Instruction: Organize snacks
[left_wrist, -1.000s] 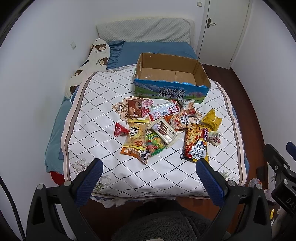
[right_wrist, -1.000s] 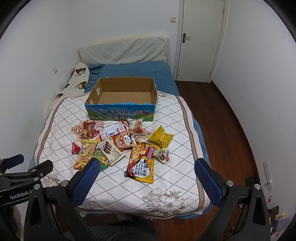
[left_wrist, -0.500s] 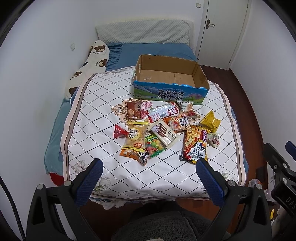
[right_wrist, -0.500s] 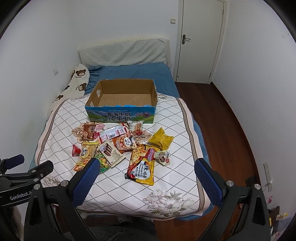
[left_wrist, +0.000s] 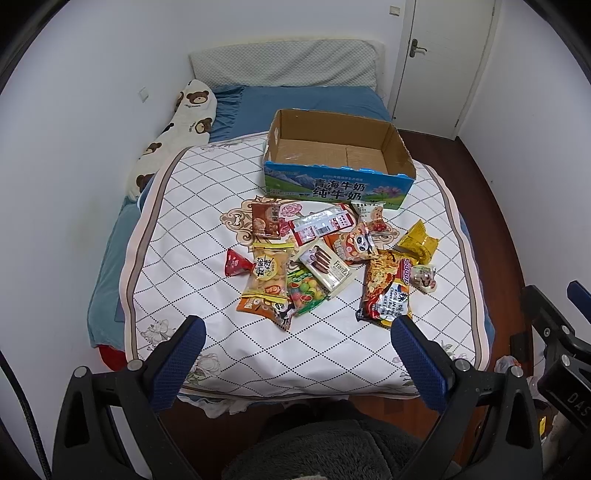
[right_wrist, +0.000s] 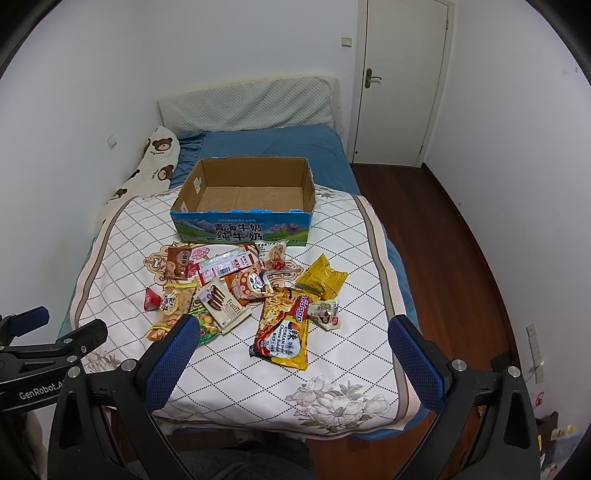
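Above the bed's foot, my left gripper (left_wrist: 295, 338) and right gripper (right_wrist: 293, 334) both hang with jaws spread wide, holding nothing.

On the quilt (left_wrist: 184, 229), white cloth with a dark diamond grid, lies one loose pile of about twelve snacks (left_wrist: 325, 254), all soft crinkly packets: one small red pyramid pack (left_wrist: 234, 263) apart at the pile's left edge; one long noodle bag (right_wrist: 282, 334), glossy red and yellow; one puffed yellow bag (right_wrist: 323, 277); one flat white wafer pack (left_wrist: 325, 266); one red-and-white strip pack (left_wrist: 321, 226) with a barcode. One cardboard box (right_wrist: 243, 225), rectangular, brown inside with a blue-green printed front, stands open just behind the pile. Its floor is bare. One bear-print pillow (left_wrist: 177, 129) lies along the wall. Each gripper has two blue ribbed pads (right_wrist: 168, 365).
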